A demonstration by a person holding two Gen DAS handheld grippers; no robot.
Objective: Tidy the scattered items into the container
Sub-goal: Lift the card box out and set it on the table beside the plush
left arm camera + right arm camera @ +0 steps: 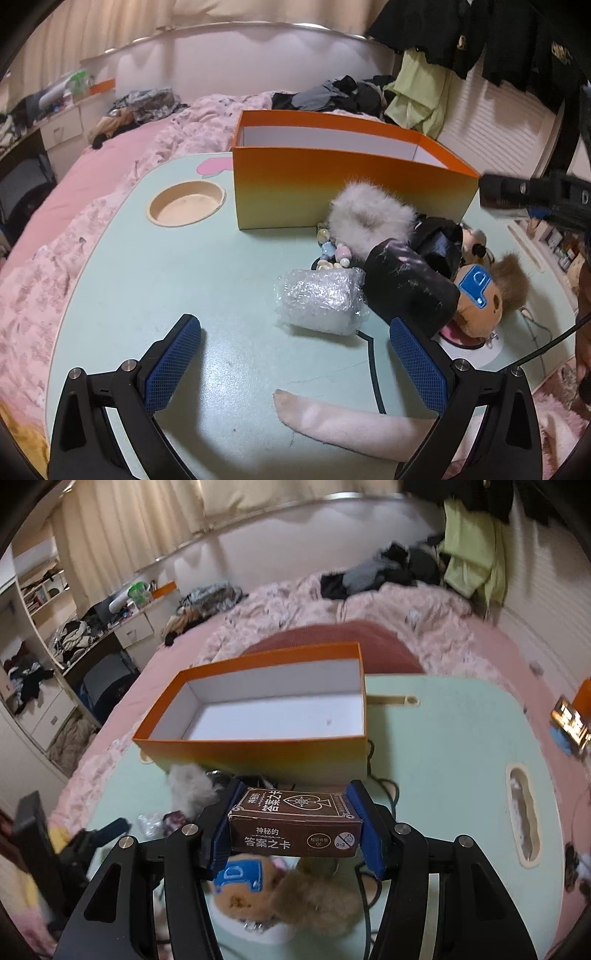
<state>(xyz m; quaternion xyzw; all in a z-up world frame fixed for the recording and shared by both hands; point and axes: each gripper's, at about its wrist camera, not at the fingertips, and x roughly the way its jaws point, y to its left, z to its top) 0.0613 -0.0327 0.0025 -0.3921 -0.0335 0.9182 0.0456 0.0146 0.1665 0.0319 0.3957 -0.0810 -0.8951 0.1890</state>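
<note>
- The right gripper [293,825] is raised above the pale green table [443,738], angled downward toward the orange box [258,746]; its blue pads clamp one brown card box [295,823] by its two short sides.
- From the left wrist view, that same gripper and its card box [502,197] show at the right edge, just beside the orange box's near right corner and above the pile of items.
- The left gripper [295,362] hovers low over the table, tilted downward, its jaws spread wide with nothing between them.
- One orange box [332,192] stands open on the table, its white inside bare.
- Scattered items, all still on the table in front of the box: one grey furry pompom [369,214], one bubble-wrapped bundle [321,299], one string of pastel beads [332,251], one black pouch-like item [410,284], and one brown plush toy [487,295] with a blue patch.
- One pale sock [332,417] lies nearest the left gripper.
- One round recess [186,205] sits in the tabletop left of the box.
</note>
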